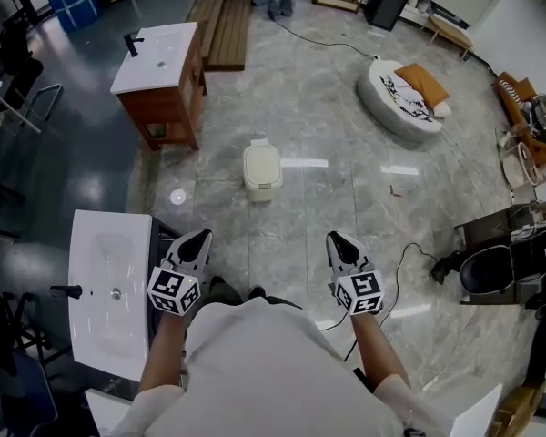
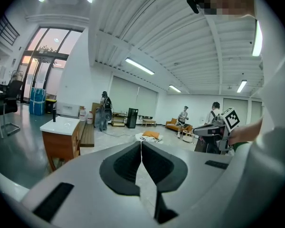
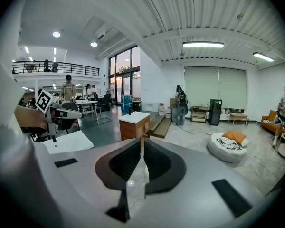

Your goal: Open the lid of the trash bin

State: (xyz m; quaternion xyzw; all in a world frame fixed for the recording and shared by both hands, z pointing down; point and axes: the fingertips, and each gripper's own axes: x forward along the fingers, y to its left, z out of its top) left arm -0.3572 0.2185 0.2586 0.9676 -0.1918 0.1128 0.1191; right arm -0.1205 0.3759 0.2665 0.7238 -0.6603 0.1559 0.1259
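The bin (image 1: 262, 169) stands on the floor (image 1: 300, 217) ahead of the person, lid down, well apart from both grippers. The left gripper (image 1: 200, 237) and right gripper (image 1: 333, 238) are both clenched, holding nothing.

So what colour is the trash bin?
The bin is cream; the head view shows it best.
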